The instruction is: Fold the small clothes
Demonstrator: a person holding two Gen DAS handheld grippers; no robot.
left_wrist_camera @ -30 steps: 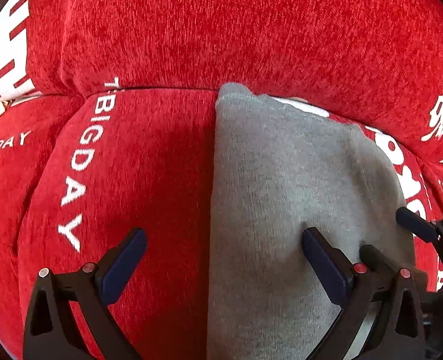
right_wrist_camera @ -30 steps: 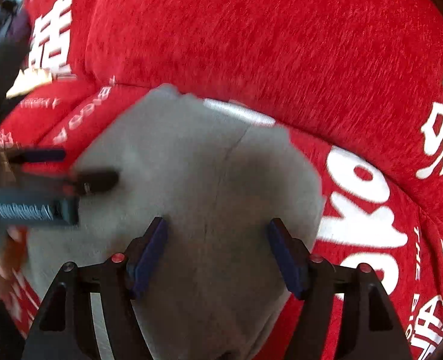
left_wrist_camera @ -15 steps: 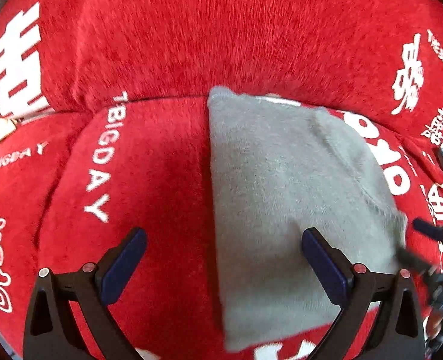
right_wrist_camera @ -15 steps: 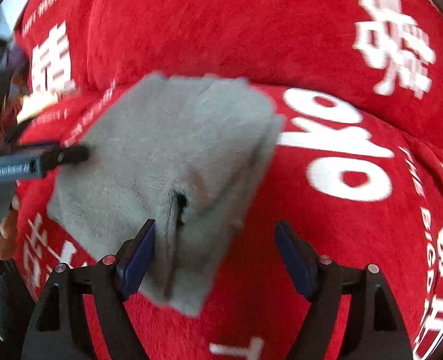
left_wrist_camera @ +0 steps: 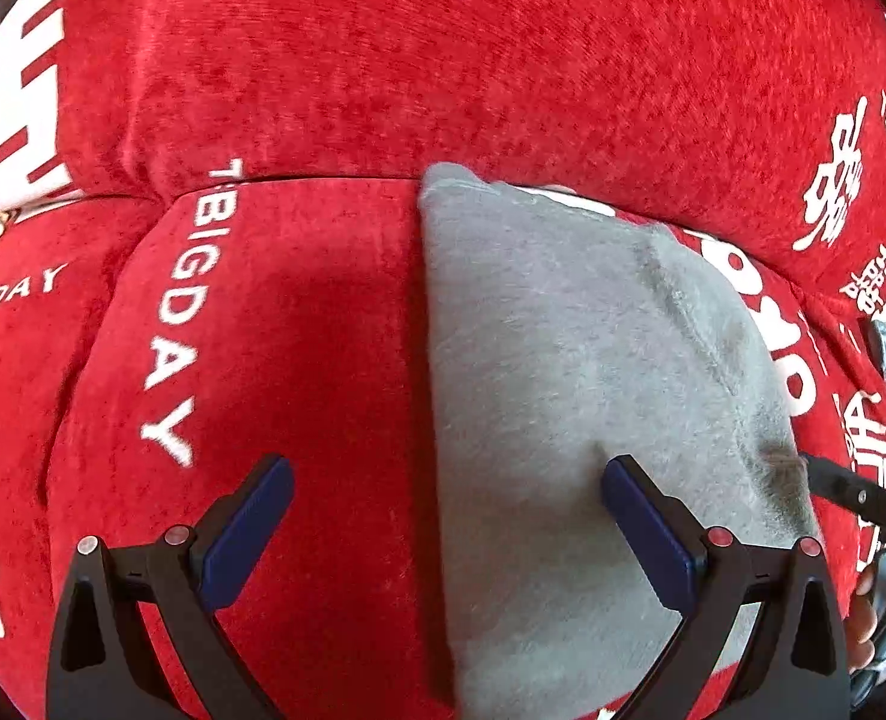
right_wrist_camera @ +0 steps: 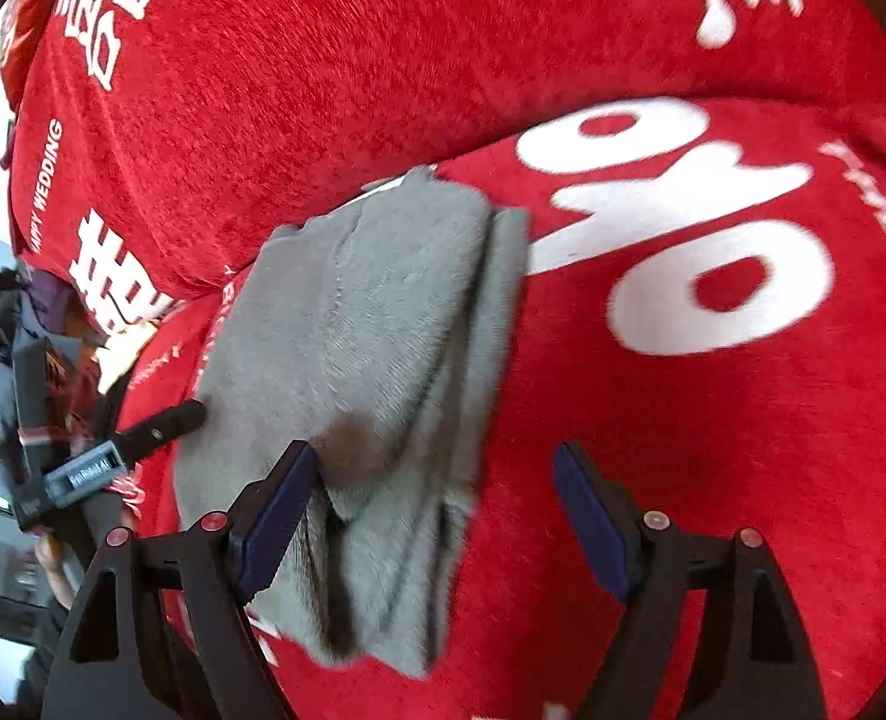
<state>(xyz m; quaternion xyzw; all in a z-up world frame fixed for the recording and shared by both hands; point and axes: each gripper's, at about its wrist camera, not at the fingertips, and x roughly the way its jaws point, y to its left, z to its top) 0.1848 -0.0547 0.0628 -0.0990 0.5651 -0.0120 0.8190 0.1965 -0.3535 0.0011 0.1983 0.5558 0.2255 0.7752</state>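
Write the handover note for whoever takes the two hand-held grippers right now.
Left hand-held gripper: open, holding nothing, jaws straddling the left edge of the grey garment.
Right hand-held gripper: open, jaws have just been opening; the garment's right edge lies between them, not pinched.
Garment: on the red sofa cover, against the backrest, folded into a stacked bundle with layered edges on its right side.
Done: folds made, cloth released.
Left: probably only tidy the uneven right edge, or fold once more if a smaller bundle is wanted.
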